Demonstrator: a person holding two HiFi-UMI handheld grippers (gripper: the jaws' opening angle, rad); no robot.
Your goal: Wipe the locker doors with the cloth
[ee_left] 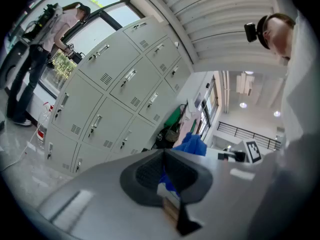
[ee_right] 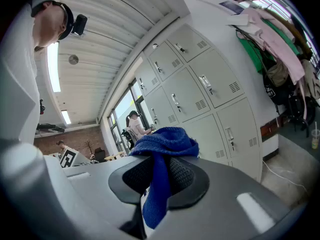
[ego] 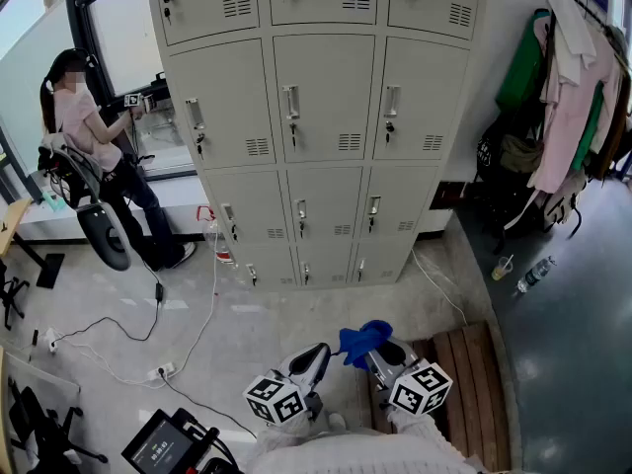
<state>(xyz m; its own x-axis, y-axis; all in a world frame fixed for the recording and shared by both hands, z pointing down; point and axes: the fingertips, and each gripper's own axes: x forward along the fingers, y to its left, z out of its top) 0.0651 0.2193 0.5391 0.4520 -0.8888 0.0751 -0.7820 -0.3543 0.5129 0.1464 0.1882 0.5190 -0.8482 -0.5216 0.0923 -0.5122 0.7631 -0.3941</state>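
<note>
A person [ego: 91, 131] stands at the window [ego: 126, 30], well left, with a dark curved thing [ego: 102, 231] in front of them, perhaps a chair back. Coats [ego: 573, 77] hang in a bunch at the right. Below them, a cup [ego: 503, 266] and a bottle [ego: 535, 274] sit just beside each other on the floor. White cables [ego: 202, 314] trail to a power strip [ego: 161, 371]. Wooden slats [ego: 474, 383] lie at the lower right, and a small screen [ego: 163, 447] at the bottom left.

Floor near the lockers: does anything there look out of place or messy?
Yes. A plastic bottle lies on its side on the floor right of the lockers, beside an upright cup. Loose cables trail across it at left.
</note>
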